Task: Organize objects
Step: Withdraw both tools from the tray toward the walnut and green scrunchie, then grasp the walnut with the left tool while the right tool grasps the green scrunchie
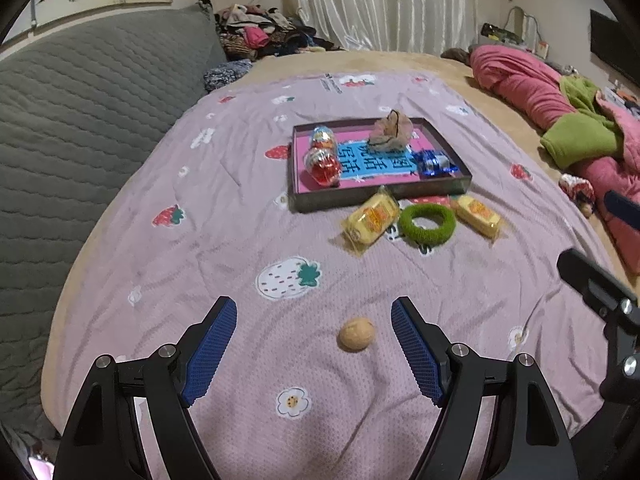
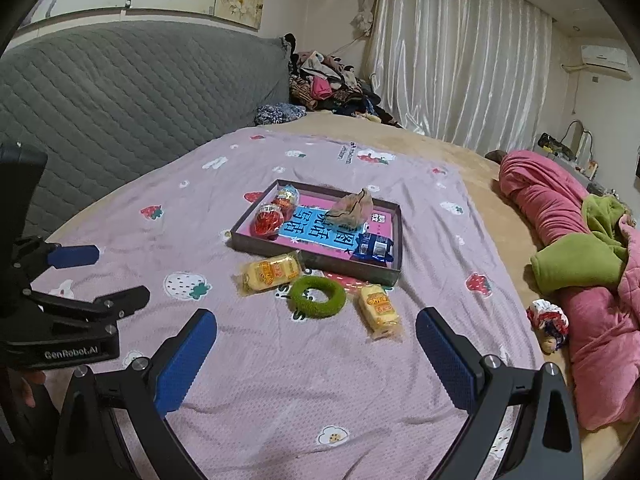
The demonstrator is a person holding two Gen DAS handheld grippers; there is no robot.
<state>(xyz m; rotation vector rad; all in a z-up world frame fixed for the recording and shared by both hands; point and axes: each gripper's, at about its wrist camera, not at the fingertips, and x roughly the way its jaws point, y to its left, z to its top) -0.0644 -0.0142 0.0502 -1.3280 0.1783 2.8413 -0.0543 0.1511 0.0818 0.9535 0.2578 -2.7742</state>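
On the pink strawberry-print sheet point(image 1: 224, 216), both grippers' fingers spread empty; a tray point(image 1: 298, 200) beyond; seemingly a bedroom.

The left claw point(image 1: 314, 322) hangs with jaws spread and empty above the pink strawberry-print bedsheet point(image 1: 224, 208). A small round tan walnut point(image 1: 356, 334) lies between its blue ribbed pads point(image 1: 214, 346), nearer the right one, touching neither.

A tray point(image 1: 298, 196) is set on the blanket point(image 1: 224, 248). A ring point(image 1: 427, 225) is flanked by two packets point(image 1: 370, 218) point(image 1: 478, 213) before it. A walnut point(image 1: 356, 334) is placed nearer still.
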